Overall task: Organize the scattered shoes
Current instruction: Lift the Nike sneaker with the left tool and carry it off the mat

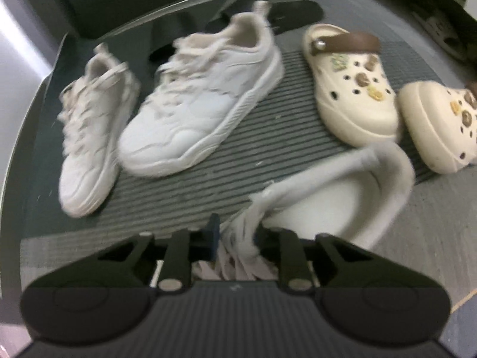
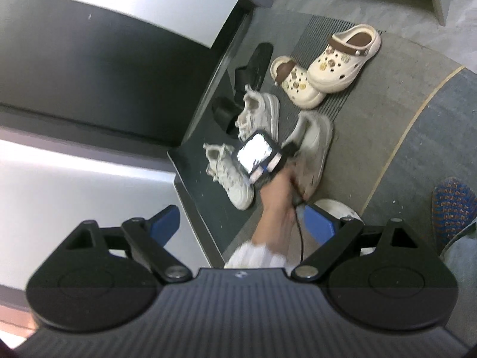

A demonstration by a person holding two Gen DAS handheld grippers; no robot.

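Carrying a third white sneaker (image 1: 342, 197) by its tongue and laces, the left gripper (image 1: 235, 238) has its jaws pressed in on that bunched fabric, so the shoe hangs close under the camera with its collar looping out to the right. Below lies the striped doormat (image 1: 268, 137), the biggest thing in view, set against a dark door threshold (image 1: 44, 119). On the mat two white sneakers (image 1: 190, 101) sit side by side, toes toward the camera, the larger-looking one angled and touching its neighbour (image 1: 89, 137). To their right a pair of cream clogs (image 1: 351, 83) with brown straps rests, one (image 1: 441, 125) half off the mat's edge. Black slides (image 1: 295, 13) lie behind by the door.

The right gripper (image 2: 241, 226) hovers high, jaws spread and holding nothing, looking down on the left hand (image 2: 277, 197).

To do this well, I judge the held sneaker should be lowered flat, toe matching the others, in the bare strip between sneakers and clogs. A lace grip lets the shoe swing, so a slow descent and a sole-first touch before releasing would keep it from tipping.
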